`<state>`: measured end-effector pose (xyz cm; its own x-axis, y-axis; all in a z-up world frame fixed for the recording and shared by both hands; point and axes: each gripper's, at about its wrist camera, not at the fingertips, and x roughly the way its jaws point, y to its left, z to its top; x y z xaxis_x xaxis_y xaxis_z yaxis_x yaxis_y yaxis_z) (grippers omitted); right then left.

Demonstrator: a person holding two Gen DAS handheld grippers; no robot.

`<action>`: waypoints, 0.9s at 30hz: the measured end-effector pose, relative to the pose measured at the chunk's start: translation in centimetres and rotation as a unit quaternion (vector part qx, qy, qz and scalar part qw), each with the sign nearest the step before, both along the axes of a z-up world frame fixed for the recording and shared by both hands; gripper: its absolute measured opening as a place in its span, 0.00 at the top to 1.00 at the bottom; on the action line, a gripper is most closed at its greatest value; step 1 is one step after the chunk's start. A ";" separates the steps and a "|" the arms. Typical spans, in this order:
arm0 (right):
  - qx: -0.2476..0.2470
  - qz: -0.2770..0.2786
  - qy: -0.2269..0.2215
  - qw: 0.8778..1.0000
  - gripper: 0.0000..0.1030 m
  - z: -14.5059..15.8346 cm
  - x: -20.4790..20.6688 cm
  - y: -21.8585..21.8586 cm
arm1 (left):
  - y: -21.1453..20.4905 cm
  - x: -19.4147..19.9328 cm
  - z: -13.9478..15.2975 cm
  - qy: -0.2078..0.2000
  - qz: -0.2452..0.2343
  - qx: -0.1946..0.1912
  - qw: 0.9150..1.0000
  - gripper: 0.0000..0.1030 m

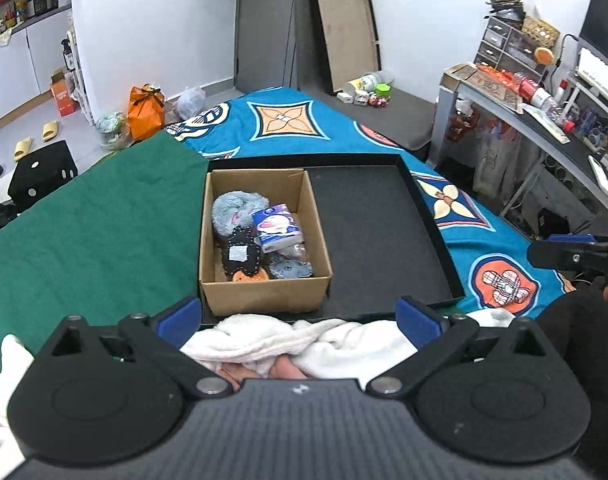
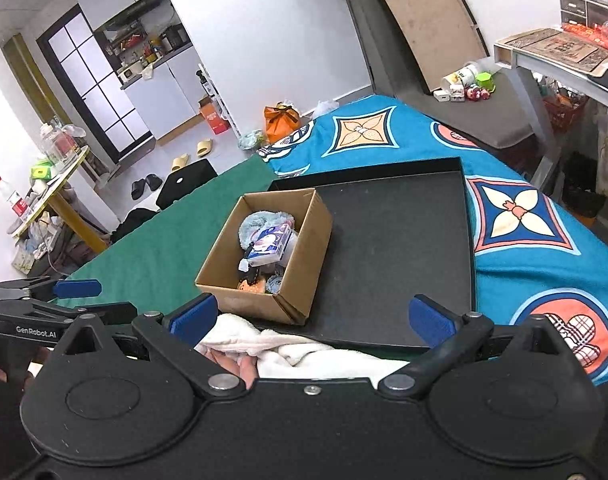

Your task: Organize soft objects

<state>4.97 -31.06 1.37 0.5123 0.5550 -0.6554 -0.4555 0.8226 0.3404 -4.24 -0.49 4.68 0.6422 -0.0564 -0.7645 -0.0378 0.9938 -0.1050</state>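
Note:
A white fluffy towel (image 1: 263, 338) (image 2: 304, 354) lies bunched in front of the black tray (image 1: 384, 240) (image 2: 404, 260), with something pink under its folds. My left gripper (image 1: 299, 314) stands wide open over it, pads clear of the cloth. In the right wrist view my right gripper (image 2: 312, 316) is spread just as wide above the same towel, nothing pressed between its blue fingers (image 2: 193, 314). A cardboard box (image 1: 263, 296) (image 2: 243, 300) sits in the tray's left part, holding a grey-blue plush (image 1: 235, 212), a tissue pack (image 1: 275, 228) (image 2: 269, 244) and small dark soft pieces.
The tray rests on a bed with a green cloth (image 1: 103, 220) on the left and a blue patterned blanket (image 1: 287, 120) on the right. A cluttered desk (image 1: 544, 112) stands far right. Bags and slippers lie on the floor beyond the bed.

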 end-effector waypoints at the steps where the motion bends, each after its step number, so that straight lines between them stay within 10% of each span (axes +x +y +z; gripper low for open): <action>1: 0.000 0.000 -0.002 1.000 0.00 0.1 -0.3 -0.1 | -0.2 -0.4 0.2 -0.005 0.000 0.003 1.000 0.00; 27: 0.005 0.021 -0.074 0.997 0.00 3.5 -6.5 -1.8 | -3.2 -5.6 3.8 -0.095 0.026 -0.019 0.995 0.00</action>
